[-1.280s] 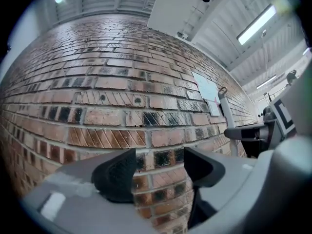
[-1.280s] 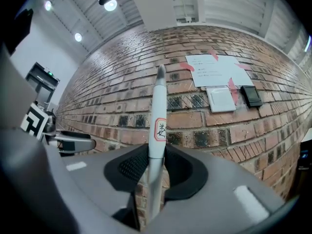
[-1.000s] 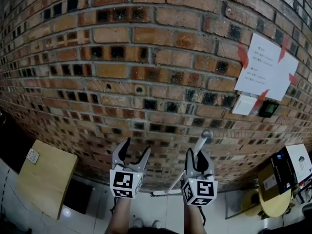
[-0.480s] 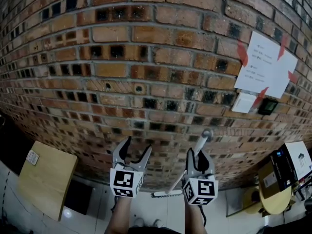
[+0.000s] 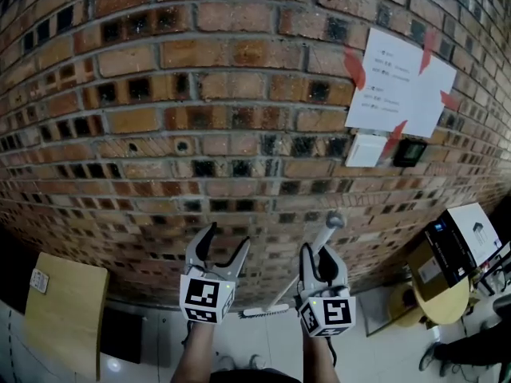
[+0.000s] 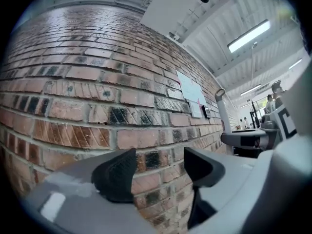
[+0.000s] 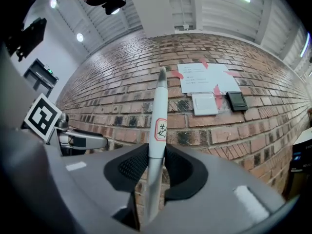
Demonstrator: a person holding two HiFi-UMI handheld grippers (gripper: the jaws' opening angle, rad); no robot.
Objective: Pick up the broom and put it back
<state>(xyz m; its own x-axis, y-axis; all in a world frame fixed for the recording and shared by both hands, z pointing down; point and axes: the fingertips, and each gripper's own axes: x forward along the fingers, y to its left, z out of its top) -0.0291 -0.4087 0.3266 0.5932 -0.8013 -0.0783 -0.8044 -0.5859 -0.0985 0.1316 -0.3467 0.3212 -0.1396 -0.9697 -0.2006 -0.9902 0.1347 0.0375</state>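
The broom has a pale grey handle (image 5: 323, 236) that slants up toward the brick wall, and its flat head (image 5: 263, 311) hangs low between my two grippers. My right gripper (image 5: 318, 255) is shut on the handle, which stands upright between its black pads (image 7: 130, 165) in the right gripper view; the broom handle (image 7: 158, 111) bears a small red-edged label. My left gripper (image 5: 223, 244) is open with nothing in it, close to the bricks, its left gripper (image 6: 158, 172) jaws apart. From there the broom handle (image 6: 222, 113) shows at the right.
A brick wall (image 5: 200, 102) fills the view ahead. Taped papers (image 5: 399, 86), a white switch (image 5: 366, 150) and a small black device (image 5: 409, 152) hang at the upper right. A wooden board (image 5: 64, 309) leans at the lower left; a box (image 5: 455, 246) sits at the right.
Both grippers and the broom have shifted right along the wall, so the taped papers now lie closer to them. The right gripper's hold on the handle is unchanged.
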